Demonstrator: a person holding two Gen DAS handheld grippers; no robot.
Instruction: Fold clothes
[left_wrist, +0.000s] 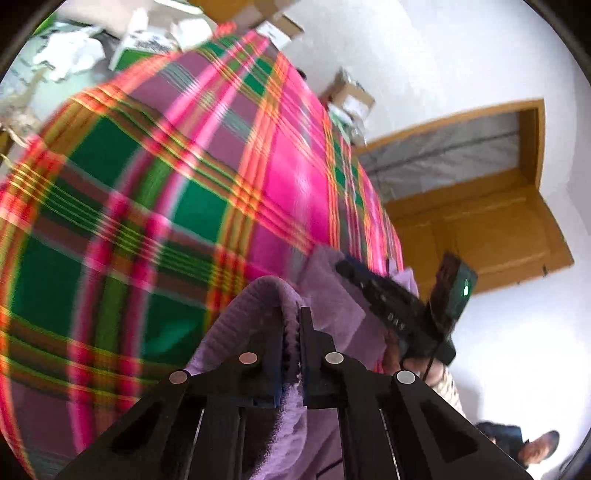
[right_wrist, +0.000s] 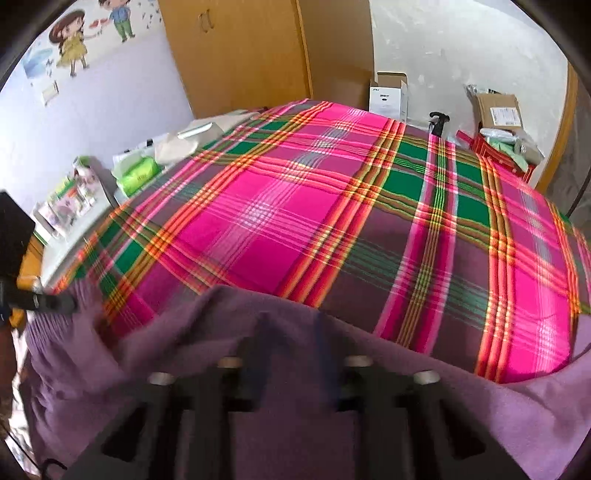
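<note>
Left gripper (left_wrist: 291, 332): fingers nearly together, clamped on a ribbed edge of the purple garment (left_wrist: 332, 295), cloth bunched between and below the pads. Beyond the fingertips, the plaid bedspread (left_wrist: 166, 184); off to their right, the right gripper (left_wrist: 391, 295) with the garment against its fingers.

Right gripper (right_wrist: 291, 332): blurred and draped in purple garment (right_wrist: 229, 332); cannot tell whether fingers closed or apart. Ahead of the tips, plaid bedspread (right_wrist: 295, 206). Far left of the fingers, left gripper (right_wrist: 44, 301) touching the garment's ribbed edge.
</note>
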